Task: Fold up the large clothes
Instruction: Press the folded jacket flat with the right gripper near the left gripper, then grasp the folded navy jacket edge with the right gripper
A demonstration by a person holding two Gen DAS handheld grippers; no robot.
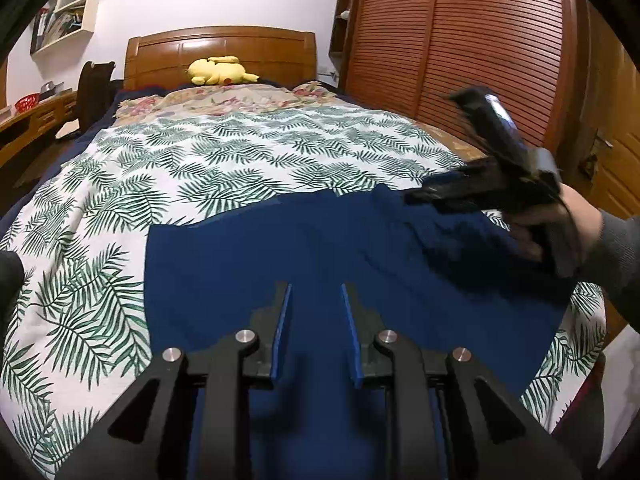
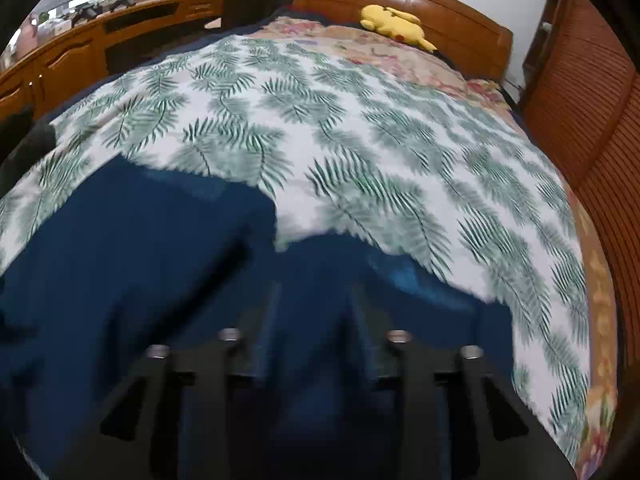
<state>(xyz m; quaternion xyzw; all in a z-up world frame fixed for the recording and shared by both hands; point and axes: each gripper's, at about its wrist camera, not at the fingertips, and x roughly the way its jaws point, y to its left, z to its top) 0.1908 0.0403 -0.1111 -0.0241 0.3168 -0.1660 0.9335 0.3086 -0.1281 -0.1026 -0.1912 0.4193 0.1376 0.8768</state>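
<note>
No writing, label, brand, number or sign can be read in either view; the items on the wall shelf point(image 1: 68, 8) are too small and blurred to make out.

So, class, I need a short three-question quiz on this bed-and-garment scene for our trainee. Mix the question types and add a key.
1. True or false: the blue garment lies on the leaf-print cover.
2. Multiple choice: what sits by the wooden headboard? A) a red ball B) a yellow plush toy C) a white lamp
3. Short answer: in the left wrist view, is any cloth between the fingers of the left tool?

Key: 1 true. 2 B. 3 No; its fingers stand apart over the garment with nothing pinched between them. The right tool, held in a hand, is blurred at the garment's right edge.
</note>
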